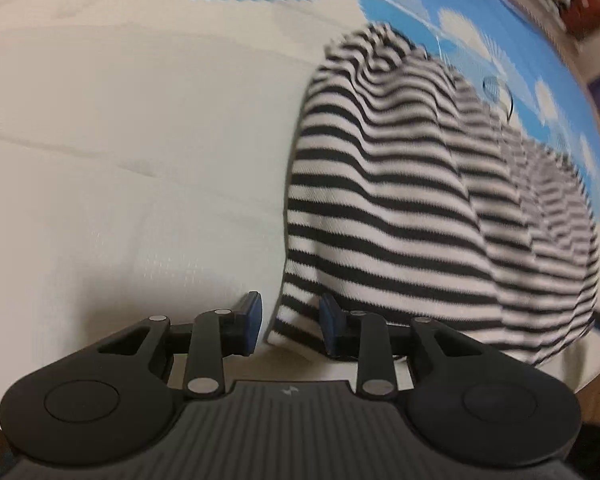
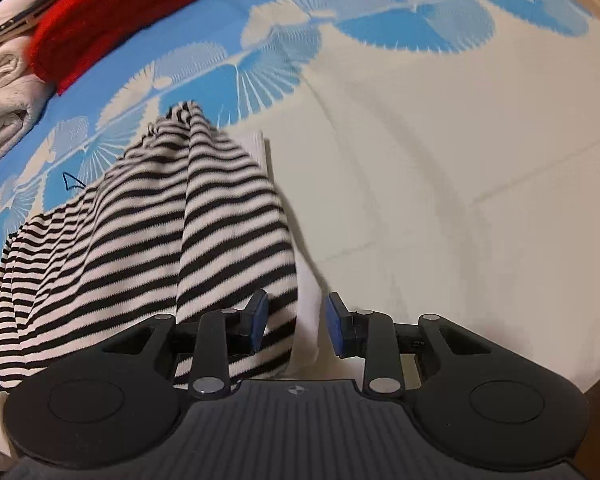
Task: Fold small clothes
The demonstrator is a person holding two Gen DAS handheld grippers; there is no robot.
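Note:
A black-and-white striped garment lies rumpled on the bed sheet. In the left wrist view its near corner sits between the blue pads of my left gripper. The right pad touches the cloth and the left pad stands a little clear, so the jaws are open. In the right wrist view the same garment runs down to my right gripper. Its striped cloth and white edge lie between the pads. The left pad rests against the cloth, a gap shows at the right pad, and these jaws are open too.
The sheet is cream near me and blue with white fan shapes farther off. A red knit piece and folded pale clothes sit at the far left of the right wrist view. A thin black wire loop lies beside the garment.

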